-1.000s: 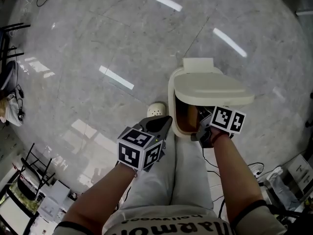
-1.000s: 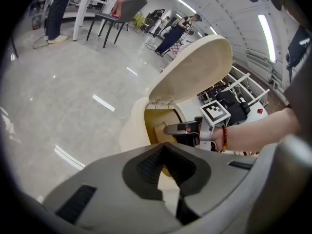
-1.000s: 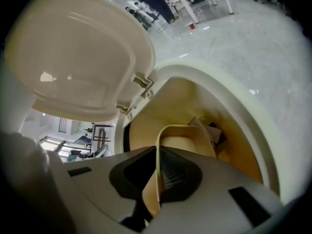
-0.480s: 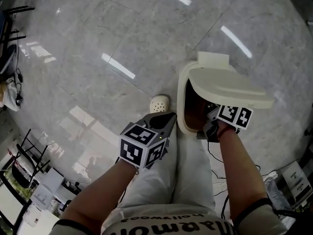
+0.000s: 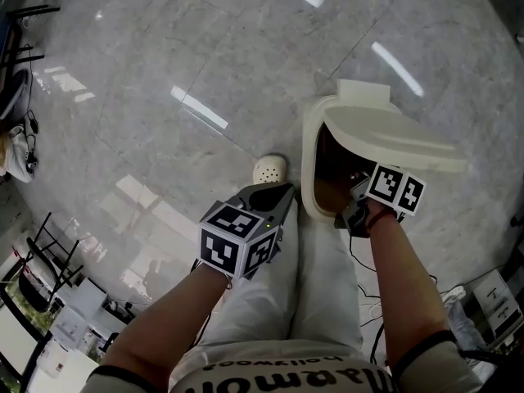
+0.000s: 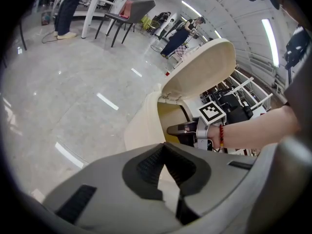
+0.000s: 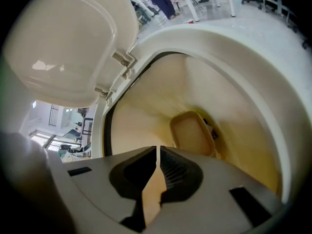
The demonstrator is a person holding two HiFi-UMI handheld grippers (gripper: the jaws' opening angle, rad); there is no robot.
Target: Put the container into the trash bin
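Lying inside trash bin: container | right gripper view only

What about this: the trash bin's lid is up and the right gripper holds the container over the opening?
Not quite. The lid is up, but the container lies inside the trash bin; the right gripper over the opening holds nothing, as the right gripper view shows.

Left gripper: jaws together, nothing between them; bare forearm stretched forward over the left thigh | Right gripper: jaws all but touching, nothing between them; bare forearm stretched forward beside the right thigh
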